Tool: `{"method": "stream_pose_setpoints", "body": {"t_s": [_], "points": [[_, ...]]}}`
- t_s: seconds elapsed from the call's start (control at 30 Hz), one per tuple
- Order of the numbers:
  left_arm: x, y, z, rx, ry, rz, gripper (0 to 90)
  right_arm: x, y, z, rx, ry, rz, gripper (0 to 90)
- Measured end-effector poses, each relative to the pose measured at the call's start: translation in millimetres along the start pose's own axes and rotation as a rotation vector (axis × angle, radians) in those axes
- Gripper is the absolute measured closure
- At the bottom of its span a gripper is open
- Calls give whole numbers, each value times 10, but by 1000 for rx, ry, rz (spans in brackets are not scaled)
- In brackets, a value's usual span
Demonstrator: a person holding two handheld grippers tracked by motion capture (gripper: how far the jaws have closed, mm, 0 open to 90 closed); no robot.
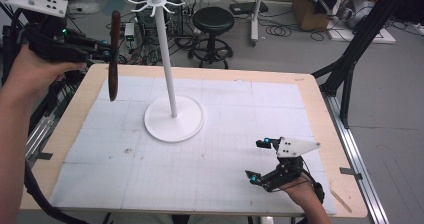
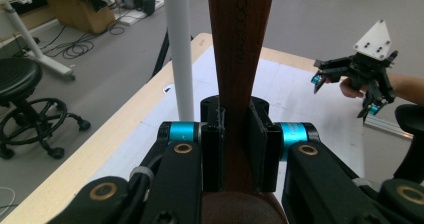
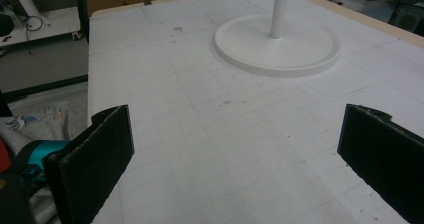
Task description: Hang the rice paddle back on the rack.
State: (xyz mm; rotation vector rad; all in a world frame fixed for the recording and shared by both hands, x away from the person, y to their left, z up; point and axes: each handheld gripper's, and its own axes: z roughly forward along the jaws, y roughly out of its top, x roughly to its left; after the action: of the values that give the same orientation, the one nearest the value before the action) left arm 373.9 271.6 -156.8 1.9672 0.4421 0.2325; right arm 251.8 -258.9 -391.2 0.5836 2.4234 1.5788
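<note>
Wooden utensil [image 1: 114, 59] in left tongs [image 1: 107, 55], one white stand [image 1: 173, 119]

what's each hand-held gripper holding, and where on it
Left hand-held gripper clamps the wooden utensil around mid-handle, held upright. Right hand-held gripper is open, holding nothing.

The high view looks forward and down over the bench [image 1: 65, 134], while both gripper views sit close behind their jaws, sharing the white stand [image 1: 172, 79].
</note>
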Motion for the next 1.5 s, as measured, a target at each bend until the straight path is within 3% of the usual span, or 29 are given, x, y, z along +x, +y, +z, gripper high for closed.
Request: {"method": "stream_pose_setpoints", "body": {"t_s": [1.5], "points": [[37, 241, 190, 51, 57, -28, 781, -7, 4, -6, -4, 0, -6, 3]]}}
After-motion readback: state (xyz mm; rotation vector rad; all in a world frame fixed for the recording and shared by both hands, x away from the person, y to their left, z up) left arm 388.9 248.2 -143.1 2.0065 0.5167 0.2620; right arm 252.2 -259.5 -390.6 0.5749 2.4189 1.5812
